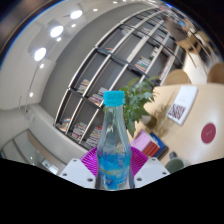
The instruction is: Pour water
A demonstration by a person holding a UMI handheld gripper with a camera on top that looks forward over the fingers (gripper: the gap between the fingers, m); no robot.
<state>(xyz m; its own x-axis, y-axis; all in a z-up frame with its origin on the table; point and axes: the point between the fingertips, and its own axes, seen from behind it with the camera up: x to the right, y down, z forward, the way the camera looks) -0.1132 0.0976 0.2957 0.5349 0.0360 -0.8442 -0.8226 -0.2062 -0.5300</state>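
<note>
Bottle [114, 140], capped, is held upright at lower centre by the tool [113, 172], clamped on it; slippage is risked if tilted carelessly.

A pale table [190, 105] at far right carries a leafy plant [135, 98] and possibly signs [181, 110].

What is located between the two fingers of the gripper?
In the gripper view, a clear water bottle with a blue cap stands between the fingers of the gripper, its lower part against the magenta pads.
</note>
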